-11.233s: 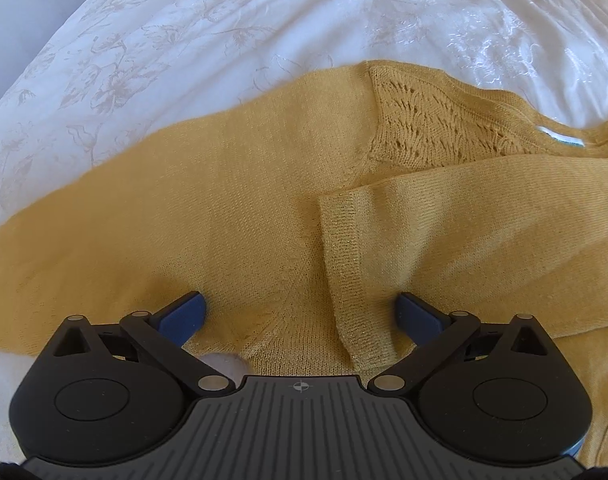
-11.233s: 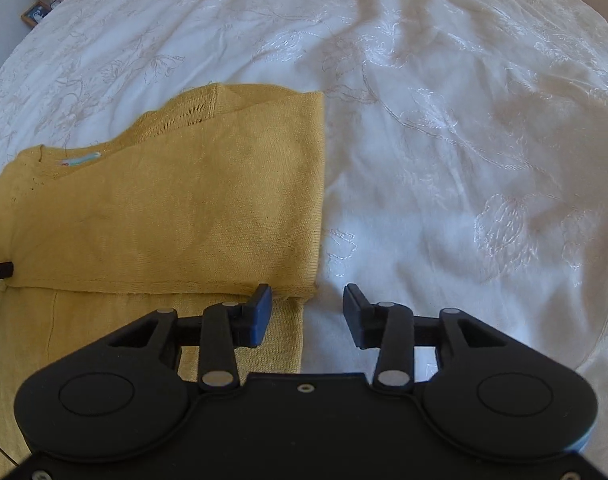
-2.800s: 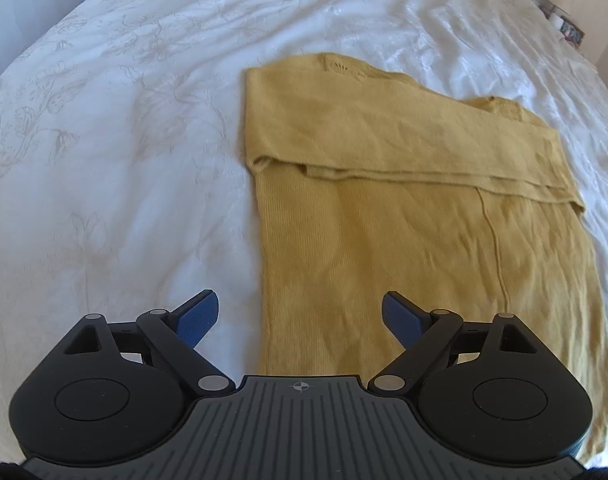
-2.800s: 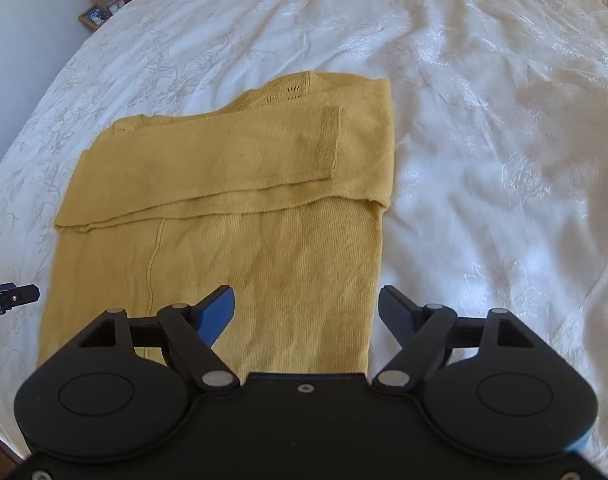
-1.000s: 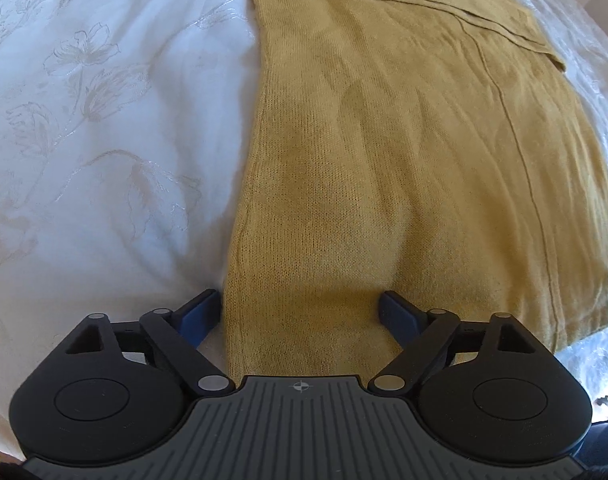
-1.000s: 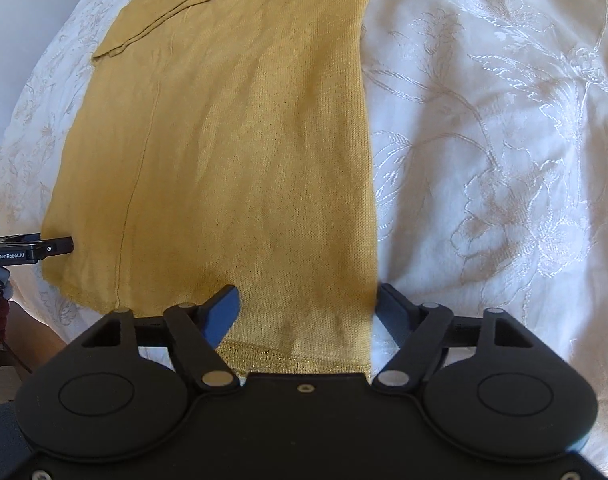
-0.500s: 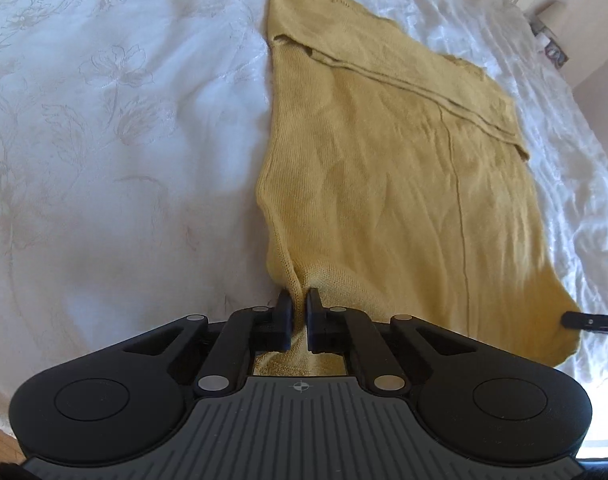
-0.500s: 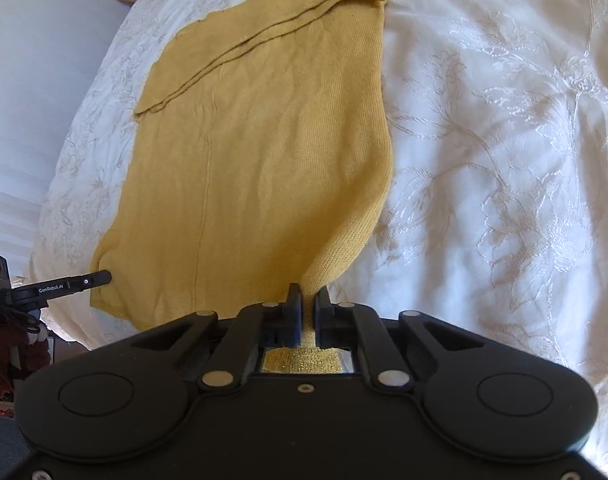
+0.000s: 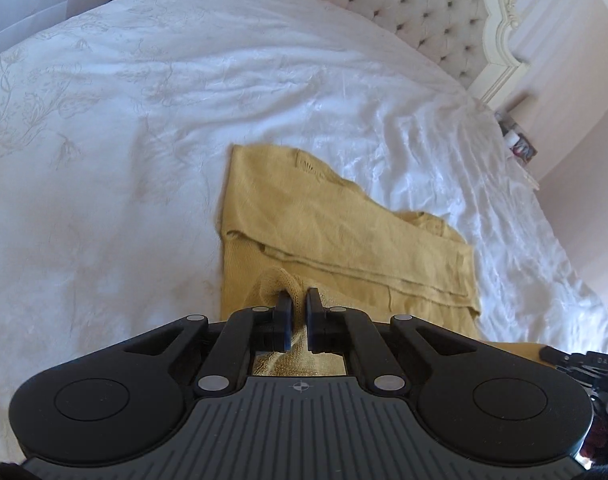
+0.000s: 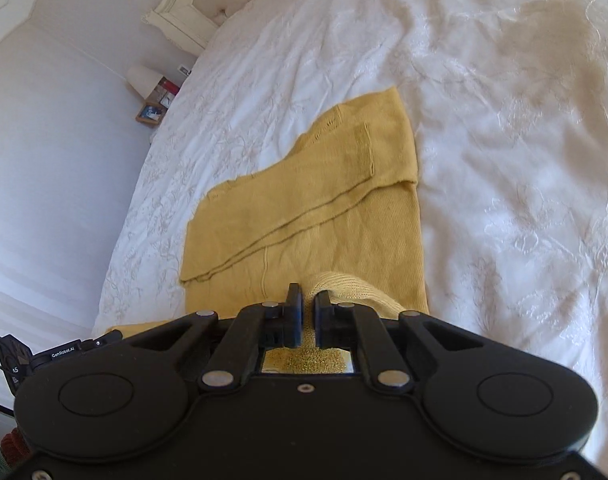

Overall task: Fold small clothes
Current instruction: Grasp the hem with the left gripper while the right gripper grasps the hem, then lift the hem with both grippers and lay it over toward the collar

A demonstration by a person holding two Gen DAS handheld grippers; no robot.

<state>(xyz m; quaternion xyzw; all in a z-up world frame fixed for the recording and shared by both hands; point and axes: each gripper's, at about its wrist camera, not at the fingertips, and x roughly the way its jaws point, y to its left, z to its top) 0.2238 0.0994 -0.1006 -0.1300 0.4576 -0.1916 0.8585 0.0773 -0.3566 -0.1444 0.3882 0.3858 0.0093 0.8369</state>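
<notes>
A mustard-yellow knit sweater (image 9: 343, 232) lies on the white bedspread (image 9: 144, 140), its sleeves folded across the upper part. My left gripper (image 9: 296, 300) is shut on the sweater's bottom hem at the left corner, lifted off the bed. In the right wrist view the same sweater (image 10: 323, 208) stretches away from me, and my right gripper (image 10: 307, 300) is shut on the hem at the right corner, also raised. The pinched knit bulges just past each pair of fingertips. The right gripper's tip (image 9: 575, 360) shows at the left view's right edge.
The white embroidered bedspread (image 10: 503, 120) spreads wide around the sweater. A tufted headboard (image 9: 403, 4) stands at the far end. Bedside tables with a lamp (image 10: 142, 78) and small items flank the bed. The left gripper's body (image 10: 44, 356) shows at the lower left.
Both grippers closed on the sweater's bottom hem corners, then rose and tipped up, lifting the hem off the bed so that the headboard came into view.
</notes>
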